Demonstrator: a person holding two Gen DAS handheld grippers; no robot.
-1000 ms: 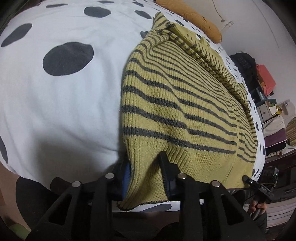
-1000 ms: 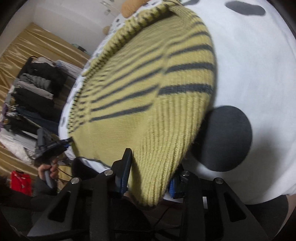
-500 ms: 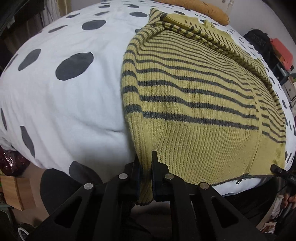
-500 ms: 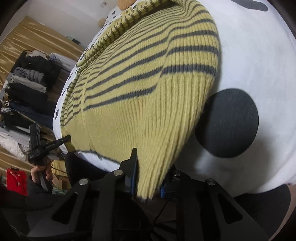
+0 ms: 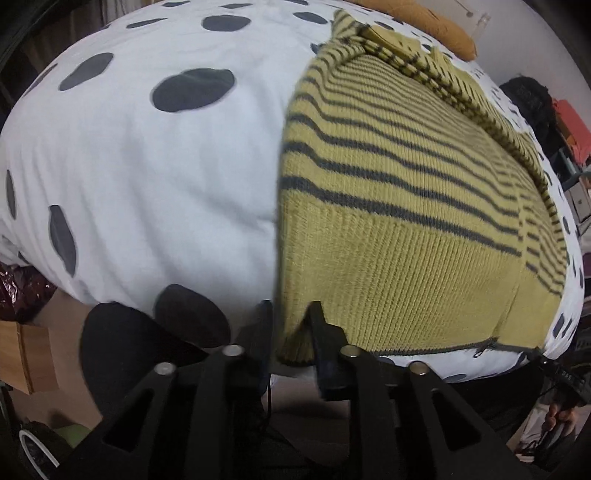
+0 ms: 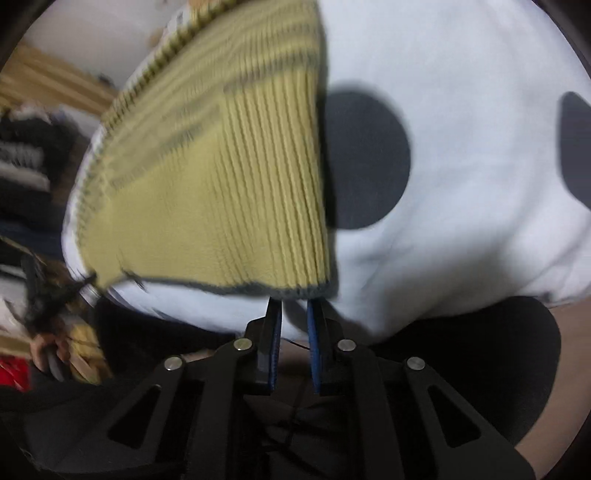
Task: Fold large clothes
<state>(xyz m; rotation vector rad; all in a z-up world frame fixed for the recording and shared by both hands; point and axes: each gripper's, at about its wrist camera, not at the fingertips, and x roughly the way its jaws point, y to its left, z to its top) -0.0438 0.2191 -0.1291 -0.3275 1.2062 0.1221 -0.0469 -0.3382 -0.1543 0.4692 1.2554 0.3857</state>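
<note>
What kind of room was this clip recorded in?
Most likely a bedroom. A yellow striped sweater lies on a white duvet with dark spots, an orange pillow sits at its far end, and piles of clothes and cluttered shelves stand alongside.

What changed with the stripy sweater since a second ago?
The right tool had the sweater's hem corner between its fingers; now the hem lies just beyond the tips with nothing between them, and its jaws are closing. The left tool pinched its corner half a second ago; now its jaws are opening, the knit between them. The sweater stayed flat on the spotted duvet.
</note>
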